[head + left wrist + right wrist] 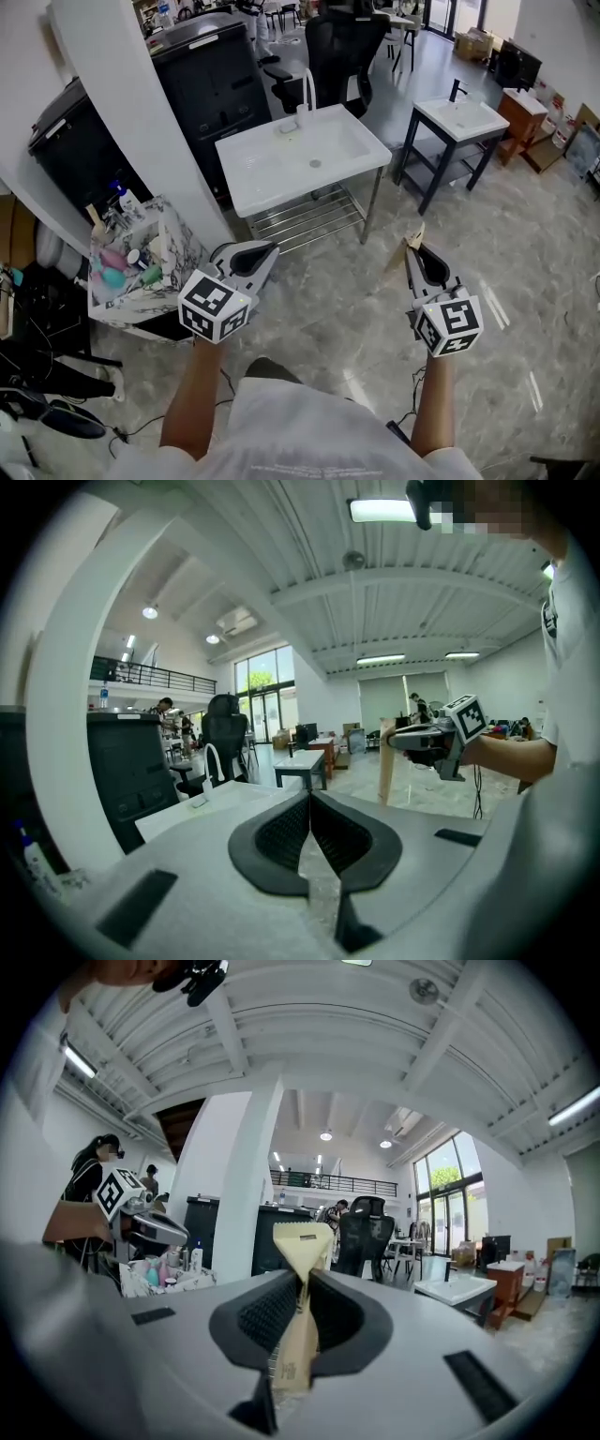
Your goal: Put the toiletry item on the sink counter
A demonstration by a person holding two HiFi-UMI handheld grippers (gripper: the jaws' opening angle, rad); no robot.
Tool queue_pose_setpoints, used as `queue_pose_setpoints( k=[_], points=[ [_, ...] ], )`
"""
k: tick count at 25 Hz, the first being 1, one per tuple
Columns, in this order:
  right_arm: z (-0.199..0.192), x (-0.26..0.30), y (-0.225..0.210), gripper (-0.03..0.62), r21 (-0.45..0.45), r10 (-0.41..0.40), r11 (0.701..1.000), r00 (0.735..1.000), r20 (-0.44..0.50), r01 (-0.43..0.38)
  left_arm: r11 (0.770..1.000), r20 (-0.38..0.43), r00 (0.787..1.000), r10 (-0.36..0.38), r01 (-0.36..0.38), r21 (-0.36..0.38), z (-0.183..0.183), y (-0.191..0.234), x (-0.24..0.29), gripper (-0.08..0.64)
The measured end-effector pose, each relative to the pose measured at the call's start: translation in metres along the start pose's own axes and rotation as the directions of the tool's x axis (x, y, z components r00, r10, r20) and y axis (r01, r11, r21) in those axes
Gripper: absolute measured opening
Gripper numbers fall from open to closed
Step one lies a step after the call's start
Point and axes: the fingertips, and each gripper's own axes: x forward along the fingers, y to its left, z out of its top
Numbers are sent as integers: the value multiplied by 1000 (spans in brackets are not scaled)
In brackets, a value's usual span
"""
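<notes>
Right gripper jaws clamp beige tube; left gripper closed

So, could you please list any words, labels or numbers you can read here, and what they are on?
No text is legible.
Beige sachet in the right gripper: faint print, too blurred.
Bottles in the marbled box: labels too small.
Marker cubes: patterns only.

Off to my left a white pillar rises, with a black cabinet just behind it. At the pillar's foot sits a marble-patterned box, and pink and teal bottles are packed inside. Farther back there's a black office chair. Over on my right stands a smaller washbasin on a dark frame. The glossy grey floor spreads below me, and cables trail at the lower left.
</notes>
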Motion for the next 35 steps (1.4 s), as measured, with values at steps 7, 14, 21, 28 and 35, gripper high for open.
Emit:
queue_pose_setpoints(
  k=[7,14,21,28,35],
  points=[
    [-21,51,-31,40,55,-1,999,999,-35,3,999,-19,1000,20,-21,-33,-13,42,43,11],
    [-14,150,-63,40,30,-19,999,999,-45,21,997,-12,1000,1,-2,-73,-21,144,124,11],
    [11,246,-108,41,32,-73,997,997,-27,74,998,19,1000,-21,22,-63,1,236,195,11],
    [8,318,-117,41,30,-66,997,997,-45,68,997,16,999,-31,32,-74,-4,296,237,11],
    [-1,358,-119,41,34,-46,998,996,-70,48,994,-2,1000,-29,29,-101,-19,324,255,11]
  ],
)
